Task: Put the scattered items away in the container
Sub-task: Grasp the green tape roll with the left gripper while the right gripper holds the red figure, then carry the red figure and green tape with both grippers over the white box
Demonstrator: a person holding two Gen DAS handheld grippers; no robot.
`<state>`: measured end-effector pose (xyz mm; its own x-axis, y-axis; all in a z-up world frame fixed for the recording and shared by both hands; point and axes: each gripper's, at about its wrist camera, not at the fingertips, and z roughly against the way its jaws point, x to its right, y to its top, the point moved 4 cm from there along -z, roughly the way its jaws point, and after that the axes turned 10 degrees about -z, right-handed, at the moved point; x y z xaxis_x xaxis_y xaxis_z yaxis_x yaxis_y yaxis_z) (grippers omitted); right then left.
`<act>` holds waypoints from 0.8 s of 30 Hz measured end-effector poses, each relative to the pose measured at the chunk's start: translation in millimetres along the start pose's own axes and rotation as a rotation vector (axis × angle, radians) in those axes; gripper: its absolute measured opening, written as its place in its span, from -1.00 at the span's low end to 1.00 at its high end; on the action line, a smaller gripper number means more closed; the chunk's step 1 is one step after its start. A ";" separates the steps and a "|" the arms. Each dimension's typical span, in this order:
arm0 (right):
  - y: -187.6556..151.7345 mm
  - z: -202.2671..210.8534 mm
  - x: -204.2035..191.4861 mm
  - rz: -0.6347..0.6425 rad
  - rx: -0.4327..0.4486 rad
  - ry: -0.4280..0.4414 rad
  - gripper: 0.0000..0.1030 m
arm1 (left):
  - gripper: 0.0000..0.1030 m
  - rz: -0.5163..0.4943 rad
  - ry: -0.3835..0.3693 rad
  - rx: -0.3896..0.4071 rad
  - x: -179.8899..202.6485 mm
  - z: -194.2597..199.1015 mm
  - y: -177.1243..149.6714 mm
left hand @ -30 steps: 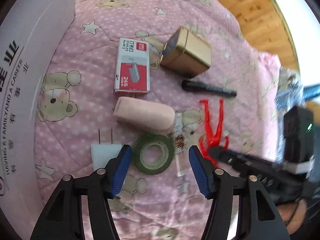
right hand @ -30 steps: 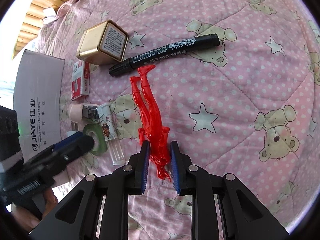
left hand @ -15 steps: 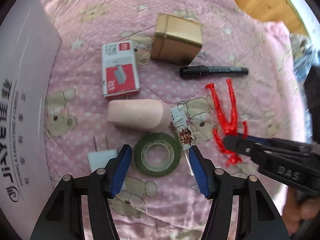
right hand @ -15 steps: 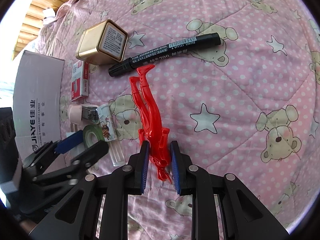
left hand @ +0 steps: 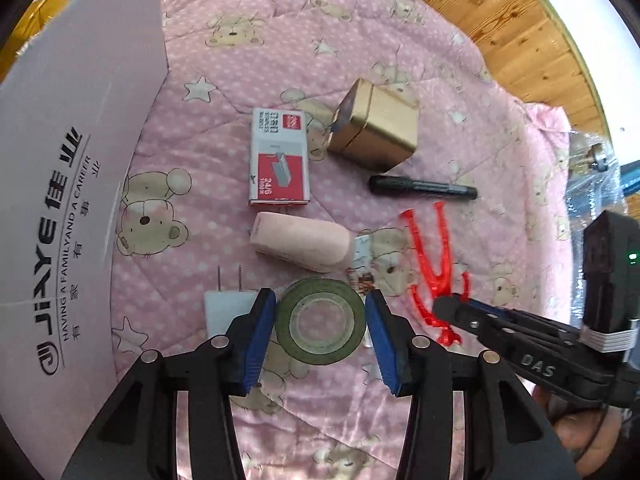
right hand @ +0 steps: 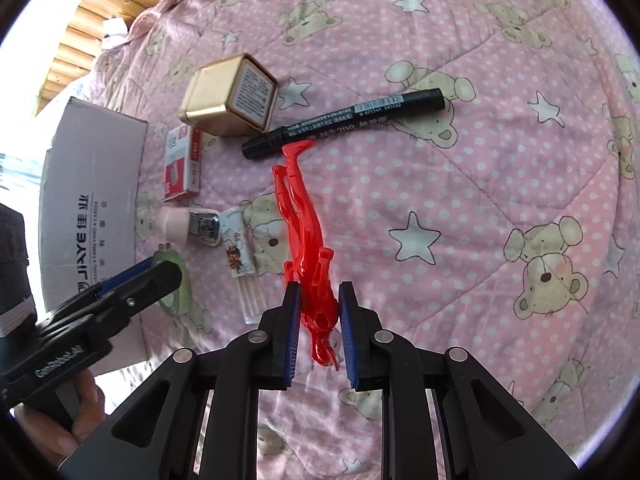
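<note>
A green tape roll (left hand: 320,344) lies flat on the pink bear quilt (left hand: 248,60). My left gripper (left hand: 320,300) has its blue pads against the roll's two sides, shut on it. A red plastic figure (right hand: 304,220) lies stretched out on the quilt, and my right gripper (right hand: 320,292) is shut narrowly on its lower end. The white cardboard box (left hand: 72,160) stands at the left, its inside hidden. In the right wrist view the left gripper (right hand: 160,276) sits low beside the box (right hand: 92,184), covering most of the tape.
Around the tape lie a white plug adapter (left hand: 224,308), a pink stapler (left hand: 300,244), a red-and-white staple box (left hand: 278,160), a gold tin (left hand: 380,132), a black marker (left hand: 422,188) and a small clear labelled case (right hand: 240,252). A wooden floor (left hand: 500,20) lies beyond the quilt.
My left gripper's jaws have narrowed from wide open onto the tape roll, and its view has swung a little. The right gripper and the red figure have not moved.
</note>
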<state>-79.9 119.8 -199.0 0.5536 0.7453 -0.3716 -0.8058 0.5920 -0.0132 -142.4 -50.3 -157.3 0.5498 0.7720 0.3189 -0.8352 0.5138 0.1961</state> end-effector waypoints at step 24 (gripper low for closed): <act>-48.5 47.4 -27.0 0.049 0.053 0.033 -0.63 | -0.07 -0.058 0.012 0.067 20.8 65.2 -21.7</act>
<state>-45.8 85.5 -144.3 0.5060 0.7637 -0.4009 -0.8190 0.5712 0.0544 -113.6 -69.8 -94.4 0.5970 0.7462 0.2946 -0.8007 0.5317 0.2759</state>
